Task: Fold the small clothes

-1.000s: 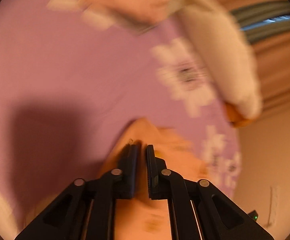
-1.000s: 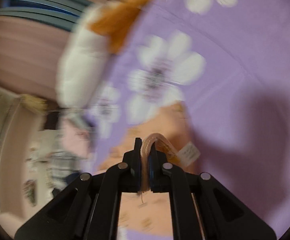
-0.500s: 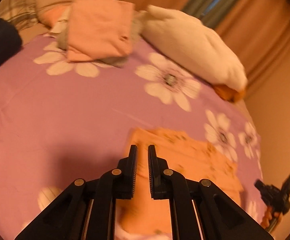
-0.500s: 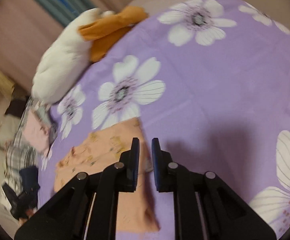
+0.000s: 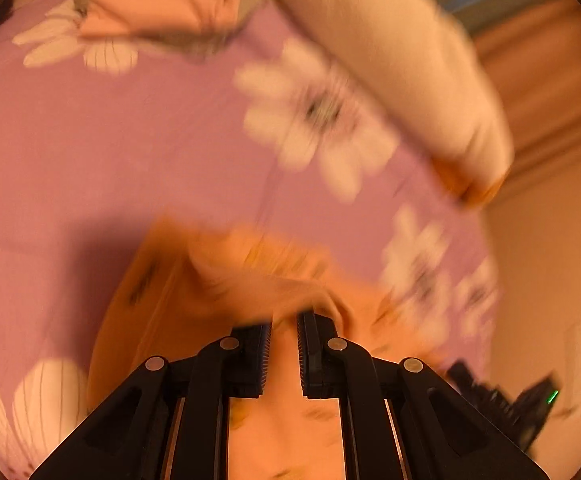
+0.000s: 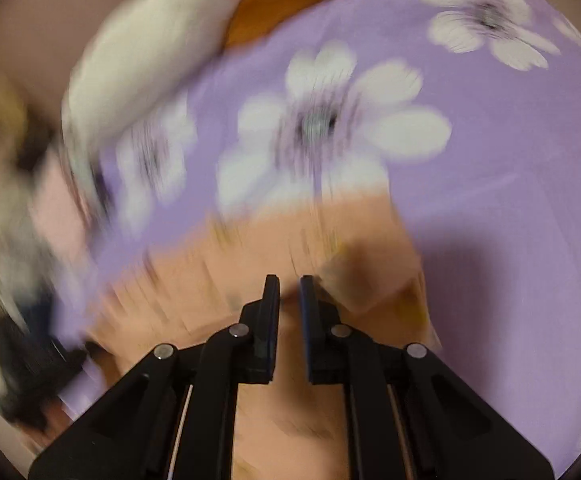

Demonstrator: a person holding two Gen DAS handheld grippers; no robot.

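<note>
Orange patterned cloth [image 5: 218,292] lies rumpled beneath both parted claws.

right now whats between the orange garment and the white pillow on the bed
Only bare purple sheet with printed white flowers separates the orange garment from the white pillow. The left wrist view shows it best, though blurred.
</note>
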